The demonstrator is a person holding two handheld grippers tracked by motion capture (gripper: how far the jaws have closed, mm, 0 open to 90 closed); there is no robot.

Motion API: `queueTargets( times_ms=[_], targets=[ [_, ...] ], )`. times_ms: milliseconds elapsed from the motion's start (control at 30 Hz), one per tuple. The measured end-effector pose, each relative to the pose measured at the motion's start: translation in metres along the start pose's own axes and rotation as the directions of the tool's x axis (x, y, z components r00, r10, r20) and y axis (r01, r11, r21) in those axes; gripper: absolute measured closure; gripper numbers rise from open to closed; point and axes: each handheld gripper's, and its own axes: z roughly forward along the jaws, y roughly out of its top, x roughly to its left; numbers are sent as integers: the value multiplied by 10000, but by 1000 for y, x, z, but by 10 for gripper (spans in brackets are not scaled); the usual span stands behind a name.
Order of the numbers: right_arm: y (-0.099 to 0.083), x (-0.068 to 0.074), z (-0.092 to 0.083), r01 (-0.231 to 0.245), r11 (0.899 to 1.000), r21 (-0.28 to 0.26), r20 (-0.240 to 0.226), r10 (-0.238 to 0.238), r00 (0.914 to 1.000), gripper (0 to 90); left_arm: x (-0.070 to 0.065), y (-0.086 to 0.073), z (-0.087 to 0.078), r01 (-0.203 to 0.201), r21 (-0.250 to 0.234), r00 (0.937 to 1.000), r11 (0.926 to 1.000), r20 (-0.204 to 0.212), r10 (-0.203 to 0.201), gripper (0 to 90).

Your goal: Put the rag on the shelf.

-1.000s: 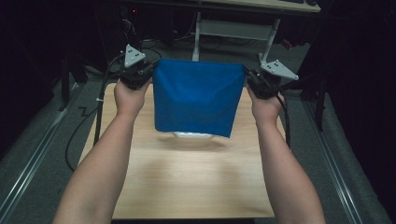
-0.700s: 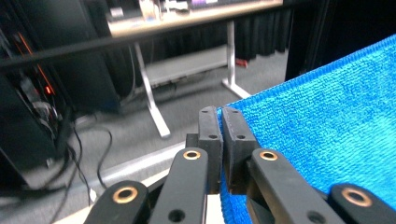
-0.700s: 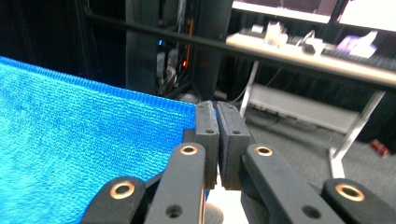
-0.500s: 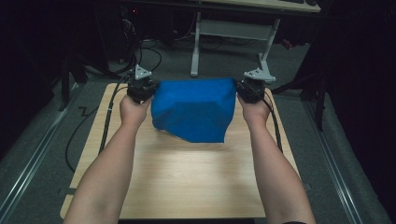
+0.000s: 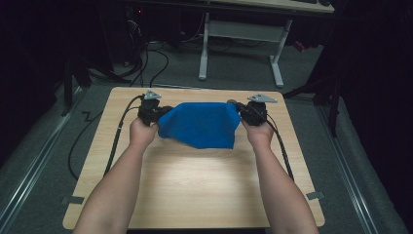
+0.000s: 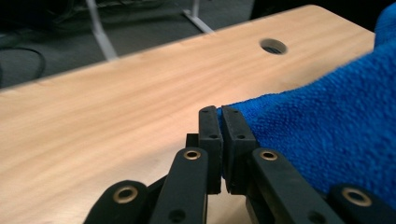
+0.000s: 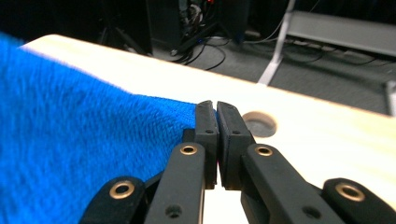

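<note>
Cloth: a bright blue towel (image 5: 202, 124) with a fuzzy, looped pile, stretched between the two grippers and sagging toward the person in a loose fold.
Place: over the far half of the wooden table (image 5: 195, 190), its lower edge drooping onto the board.
Left gripper (image 6: 220, 116): jaws pinched tight on one top corner of the towel.
Right gripper (image 7: 215, 112): jaws pressed together on the other top corner.
Table detail: a round hole (image 6: 273, 45) near the far edge.
</note>
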Motion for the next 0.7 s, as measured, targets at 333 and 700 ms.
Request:
queueTargets(
  times_ms=[333,700],
  targets=[
    [-23,15,11,-97,9993,356,-560,117,9984,885,-5,-20,10,335,284,9982,9990,488,-348,879],
    [-33,21,13,-191,9989,417,-735,221,9971,885,-6,-40,17,636,498,9955,9967,676,-669,880]
  ],
)
